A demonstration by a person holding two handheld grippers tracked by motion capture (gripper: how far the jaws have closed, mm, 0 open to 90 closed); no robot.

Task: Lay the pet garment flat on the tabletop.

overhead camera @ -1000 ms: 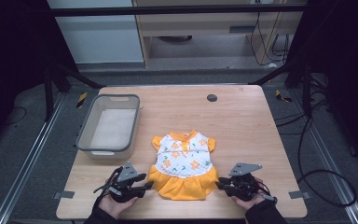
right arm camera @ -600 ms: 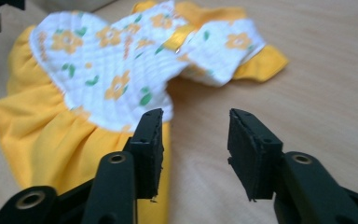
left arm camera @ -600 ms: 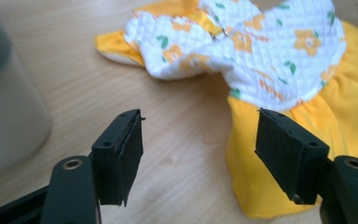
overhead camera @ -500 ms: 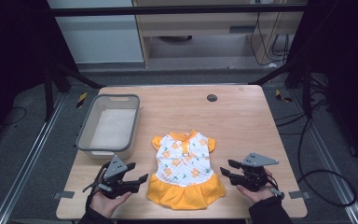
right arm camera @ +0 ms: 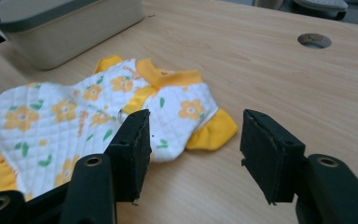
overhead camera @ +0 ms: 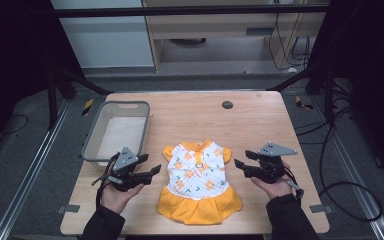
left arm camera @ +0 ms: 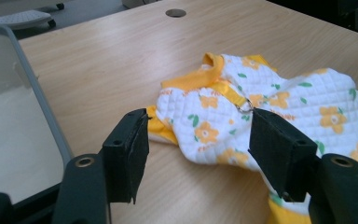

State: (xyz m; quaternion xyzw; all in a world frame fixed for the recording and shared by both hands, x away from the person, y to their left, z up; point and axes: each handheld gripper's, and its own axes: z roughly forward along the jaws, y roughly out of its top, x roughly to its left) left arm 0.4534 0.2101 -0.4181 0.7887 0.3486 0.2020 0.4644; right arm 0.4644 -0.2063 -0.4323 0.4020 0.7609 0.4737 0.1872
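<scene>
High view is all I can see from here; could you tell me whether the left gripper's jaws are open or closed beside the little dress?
Observer: Open. In the left gripper view the left gripper has a wide gap between its jaws, with nothing held.
Operator: Thank you. What does it point at?
Observer: The near sleeve of the dress, with the grey bin close at its side.
Operator: And the right gripper, please?
Observer: The right gripper is open too, and faces the dress's other orange sleeve.
</scene>
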